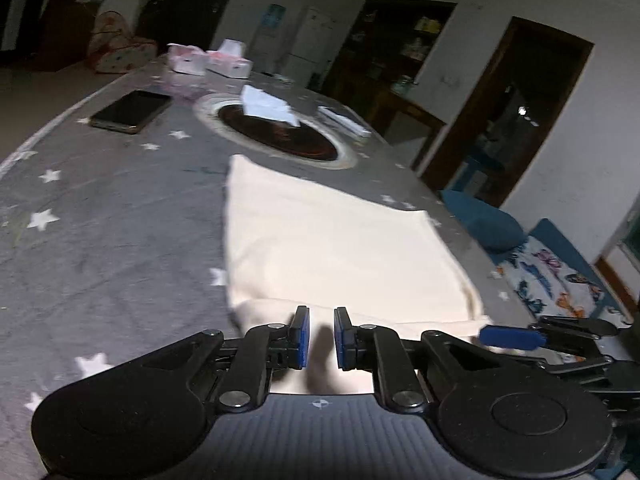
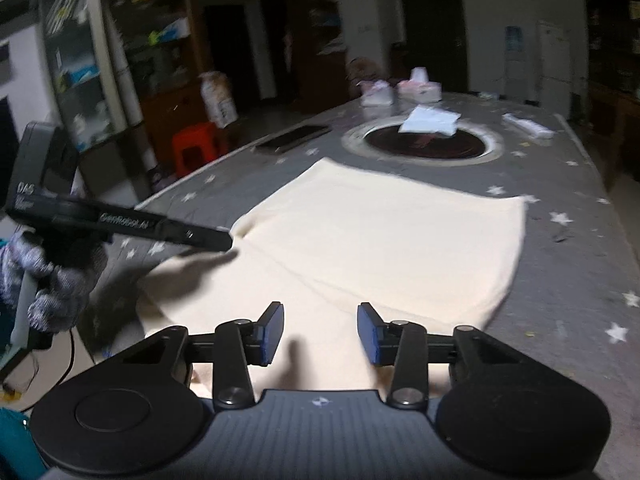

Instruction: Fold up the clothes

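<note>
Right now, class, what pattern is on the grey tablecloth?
White stars on the grey tablecloth, clearest in the left wrist view.

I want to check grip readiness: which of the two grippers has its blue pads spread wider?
The right gripper: its pads stand well apart over the cream cloth, while the left gripper shows only a narrow gap.

A cream garment [image 2: 360,248] lay flat and folded into a rough rectangle directly ahead of both tools, its near edge beneath their fingertips, with a folded layer's edge running across it and its far edge squared.
</note>
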`<state>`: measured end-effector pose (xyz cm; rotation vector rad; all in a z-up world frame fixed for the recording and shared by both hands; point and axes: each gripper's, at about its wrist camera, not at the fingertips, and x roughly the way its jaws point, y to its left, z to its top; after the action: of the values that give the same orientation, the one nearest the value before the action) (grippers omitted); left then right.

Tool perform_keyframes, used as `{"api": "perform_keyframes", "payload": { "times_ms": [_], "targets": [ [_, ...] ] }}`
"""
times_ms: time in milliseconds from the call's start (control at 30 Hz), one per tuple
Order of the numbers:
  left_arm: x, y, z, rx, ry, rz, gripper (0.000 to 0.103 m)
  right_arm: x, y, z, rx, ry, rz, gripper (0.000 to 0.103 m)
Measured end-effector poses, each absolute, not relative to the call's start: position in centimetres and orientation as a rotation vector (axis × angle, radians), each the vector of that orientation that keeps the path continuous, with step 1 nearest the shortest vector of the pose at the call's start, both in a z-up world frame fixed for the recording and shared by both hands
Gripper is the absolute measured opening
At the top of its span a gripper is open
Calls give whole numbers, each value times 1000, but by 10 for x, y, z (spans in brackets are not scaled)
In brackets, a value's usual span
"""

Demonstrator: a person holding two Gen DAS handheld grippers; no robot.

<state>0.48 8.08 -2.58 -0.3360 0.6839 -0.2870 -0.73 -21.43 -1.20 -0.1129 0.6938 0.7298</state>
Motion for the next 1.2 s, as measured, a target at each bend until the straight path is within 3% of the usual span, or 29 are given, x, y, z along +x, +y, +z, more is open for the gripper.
{"api": "perform_keyframes", "payload": {
  "times_ms": [533,833,967,1200],
  "targets": [
    [-11,55,-21,-113,676,-380,13,-19,-207,-17,-285,711,741,35],
    [-36,36,-24,26,672,-438,21,-41,-212,-16,-343,680,760,35],
    [-44,32,-19,74,656,-441,30,-48,-215,-9,-342,645,752,36],
    [-67,30,-11,157,645,-476,30,-53,-223,-17,-337,658,751,36]
  ]
}}
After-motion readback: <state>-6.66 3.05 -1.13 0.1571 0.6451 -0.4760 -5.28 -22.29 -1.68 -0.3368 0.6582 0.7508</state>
